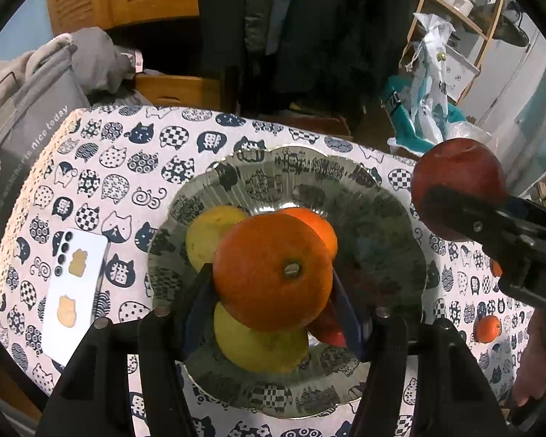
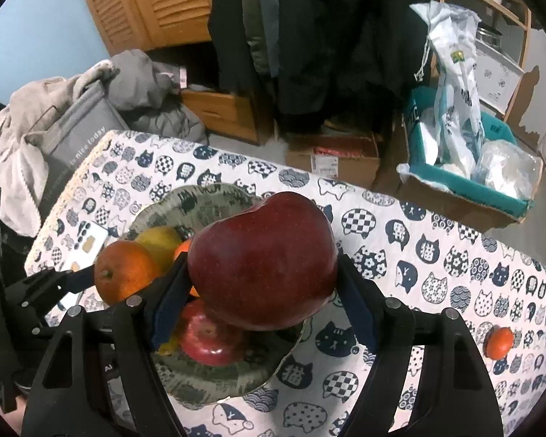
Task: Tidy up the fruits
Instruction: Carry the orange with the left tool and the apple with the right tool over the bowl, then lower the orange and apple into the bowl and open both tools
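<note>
- Two handheld grippers are hanging over a glass plate (image 1: 382, 196) on a cat-print tablecloth (image 2: 436, 255), each with fruit clamped between its pads.
- Left gripper (image 1: 273, 284) is squeezing a large orange (image 1: 273, 271) from both sides, stem scar facing the camera, directly above the fruit already lying in the plate.
- Right gripper (image 2: 264, 284) is gripping a big dark-red apple (image 2: 264, 260) by its flanks, poised above the plate's near-right rim.
- Beneath the orange, two yellow fruits (image 1: 258, 346) and a second, smaller orange (image 1: 316, 229) are sitting in the plate, one yellow fruit behind and one nearer.
- A smaller red apple (image 2: 211, 338) is resting in the plate under the held apple.
- One small tangerine (image 2: 498, 342) is lying alone on the cloth, well apart to the plate's right.
- A white phone (image 1: 76, 291) is lying face down to the plate's left.
- Beyond the table, grey clothing (image 2: 142, 83) is heaped on a bag, and a teal box (image 2: 469, 178) of plastic bags is sitting on the floor.
</note>
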